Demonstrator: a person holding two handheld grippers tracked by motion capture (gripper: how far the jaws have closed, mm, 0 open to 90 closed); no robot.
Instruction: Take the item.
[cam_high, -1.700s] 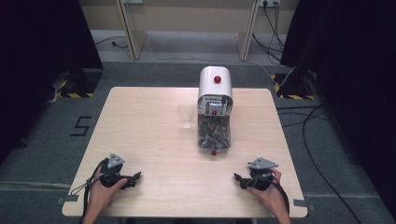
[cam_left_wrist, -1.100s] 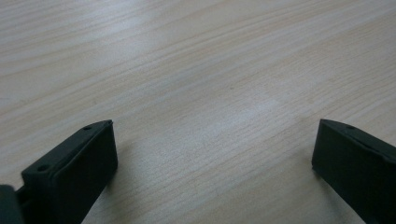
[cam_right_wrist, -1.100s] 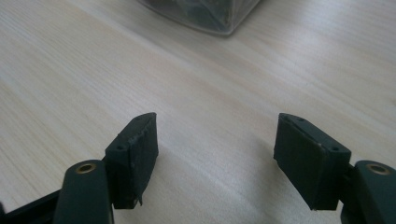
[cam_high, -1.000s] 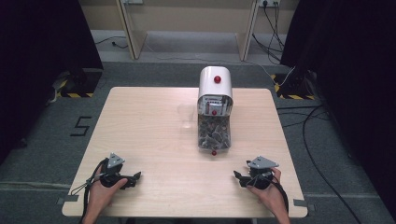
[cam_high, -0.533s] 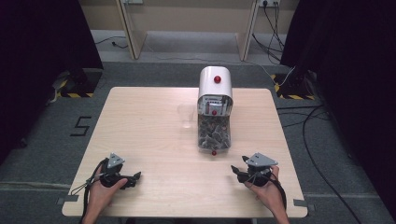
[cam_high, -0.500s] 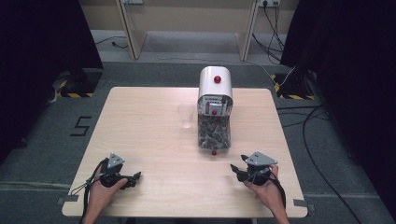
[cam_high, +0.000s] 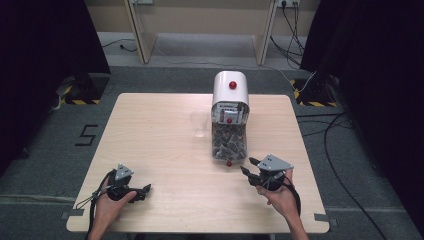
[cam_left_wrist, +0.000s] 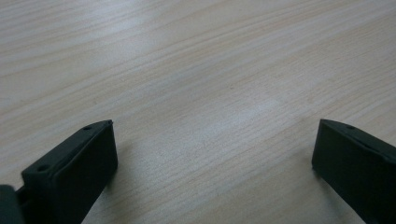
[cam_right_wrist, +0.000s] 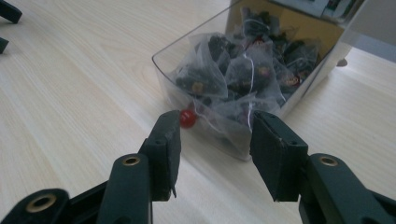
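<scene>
Right gripper (cam_right_wrist: 212, 154) has just been closing its jaws, now half apart with nothing between them, the clear drawer (cam_right_wrist: 205, 100) of tea bags (cam_right_wrist: 243, 74) and its red knob (cam_right_wrist: 187, 118) just ahead. Left gripper (cam_left_wrist: 212, 158) gapes wide over bare table (cam_left_wrist: 196, 70).

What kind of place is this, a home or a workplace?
Probably a lab or recording room, not a home: a bare wooden table on grey carpet, black curtains on both sides, and loose cables on the floor.
</scene>
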